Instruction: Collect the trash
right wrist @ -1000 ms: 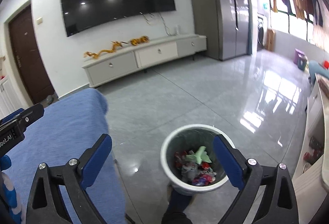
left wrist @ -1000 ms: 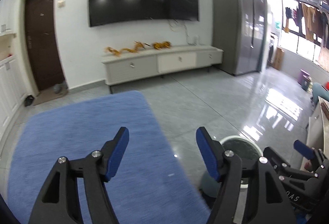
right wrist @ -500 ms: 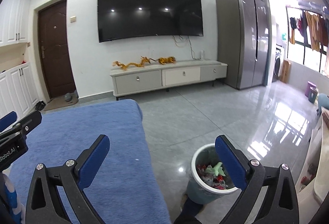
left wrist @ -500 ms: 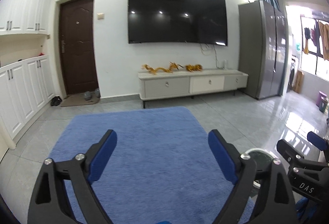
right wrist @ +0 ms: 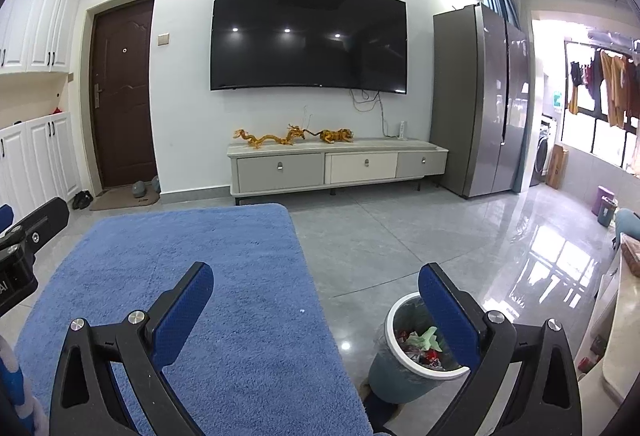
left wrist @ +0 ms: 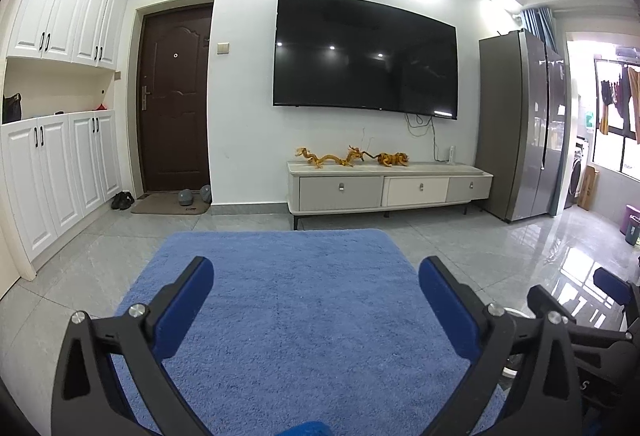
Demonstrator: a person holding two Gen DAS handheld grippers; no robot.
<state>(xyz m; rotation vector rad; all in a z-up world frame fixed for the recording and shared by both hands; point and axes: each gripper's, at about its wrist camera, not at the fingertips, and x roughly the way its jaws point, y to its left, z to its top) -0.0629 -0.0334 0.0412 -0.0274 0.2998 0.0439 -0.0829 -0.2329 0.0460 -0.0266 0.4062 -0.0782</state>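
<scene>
Holding my left gripper (left wrist: 316, 288) and right gripper (right wrist: 316, 292) spread wide and empty above the blue rug (right wrist: 208, 276), I judge collection nearly finished: trash (right wrist: 420, 342) fills the bin (right wrist: 400, 376) beside it, only a white speck (right wrist: 301, 311) remaining.

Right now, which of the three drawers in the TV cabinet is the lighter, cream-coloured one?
The middle drawer of the TV cabinet. It is cream, while the left drawer and the right drawer are both grey.
</scene>
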